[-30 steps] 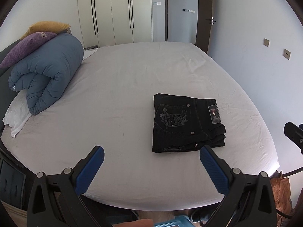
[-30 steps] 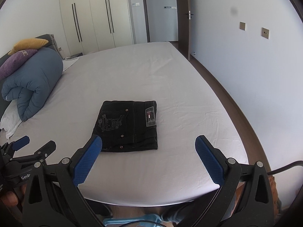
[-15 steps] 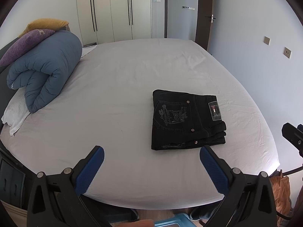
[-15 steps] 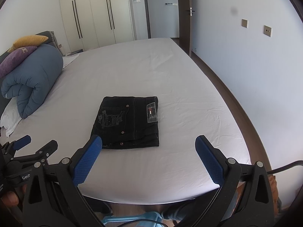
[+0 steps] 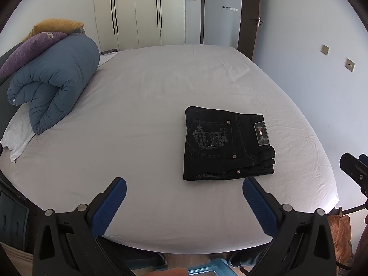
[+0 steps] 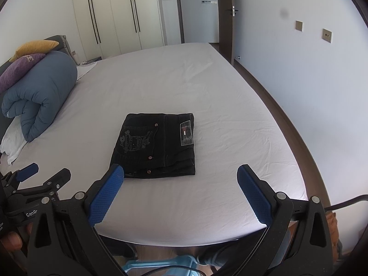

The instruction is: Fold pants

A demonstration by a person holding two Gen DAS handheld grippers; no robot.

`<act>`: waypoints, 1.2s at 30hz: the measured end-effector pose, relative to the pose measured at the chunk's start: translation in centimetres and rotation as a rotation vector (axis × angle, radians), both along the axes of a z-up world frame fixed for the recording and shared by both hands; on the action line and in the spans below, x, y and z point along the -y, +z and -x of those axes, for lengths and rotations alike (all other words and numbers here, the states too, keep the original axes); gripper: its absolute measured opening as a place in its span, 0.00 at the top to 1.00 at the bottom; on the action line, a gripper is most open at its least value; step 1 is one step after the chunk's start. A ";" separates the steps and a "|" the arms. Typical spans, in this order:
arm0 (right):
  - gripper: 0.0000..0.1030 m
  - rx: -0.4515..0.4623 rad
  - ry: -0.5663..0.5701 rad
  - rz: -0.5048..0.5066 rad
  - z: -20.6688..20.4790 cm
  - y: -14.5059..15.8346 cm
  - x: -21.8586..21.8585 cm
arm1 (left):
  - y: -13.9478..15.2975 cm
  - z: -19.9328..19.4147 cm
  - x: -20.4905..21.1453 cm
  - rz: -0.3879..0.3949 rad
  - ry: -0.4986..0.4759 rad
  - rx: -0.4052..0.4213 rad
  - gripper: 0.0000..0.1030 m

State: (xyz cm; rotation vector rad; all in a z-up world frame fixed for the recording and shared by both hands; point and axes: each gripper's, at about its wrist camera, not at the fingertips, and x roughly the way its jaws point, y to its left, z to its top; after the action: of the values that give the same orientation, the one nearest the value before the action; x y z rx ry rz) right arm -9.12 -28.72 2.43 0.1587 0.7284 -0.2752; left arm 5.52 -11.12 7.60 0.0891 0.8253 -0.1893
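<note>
From the left wrist, one pair of black denim pants (image 5: 226, 145) lay folded into a neat rectangle on the white bed (image 5: 142, 105), a patch label on the waistband and pale embroidery on the pocket, its lettering unreadable. The left tool (image 5: 184, 197) hung wide apart, holding nothing, its blue pads cross-hatched. One rolled blue quilt (image 5: 55, 85) carried two pillows, purple and yellow.

From the right wrist, the right tool (image 6: 180, 184) likewise gaped wide and empty short of the pants (image 6: 156, 145). The left tool's (image 6: 43, 174) body read "GenR", cut off.
</note>
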 end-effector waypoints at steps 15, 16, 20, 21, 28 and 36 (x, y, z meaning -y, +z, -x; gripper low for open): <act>0.02 -0.011 0.010 -0.008 -0.4 -0.5 -0.2 | -0.3 0.1 0.3 0.001 0.003 -0.011 0.00; 0.02 -0.011 0.010 -0.008 -0.4 -0.5 -0.2 | -0.3 0.1 0.2 0.001 0.002 -0.012 0.00; 0.02 -0.013 0.010 -0.010 -0.3 -0.5 -0.3 | -0.4 0.1 0.3 0.003 0.002 -0.013 0.00; 0.02 -0.014 0.011 -0.010 -0.3 -0.5 -0.3 | -0.5 0.2 0.3 0.004 0.002 -0.015 0.00; 0.02 -0.015 0.010 -0.014 -0.3 -0.5 -0.4 | -0.6 0.3 0.3 0.005 0.003 -0.019 0.00; 0.02 -0.020 0.010 -0.019 -0.2 -0.8 -0.4 | -0.7 0.3 0.2 0.002 0.002 -0.023 0.00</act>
State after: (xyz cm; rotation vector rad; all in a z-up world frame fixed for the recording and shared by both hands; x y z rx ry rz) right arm -8.96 -28.31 1.64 0.1706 0.7512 -0.2605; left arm 5.19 -11.33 6.86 0.0840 0.8483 -0.1894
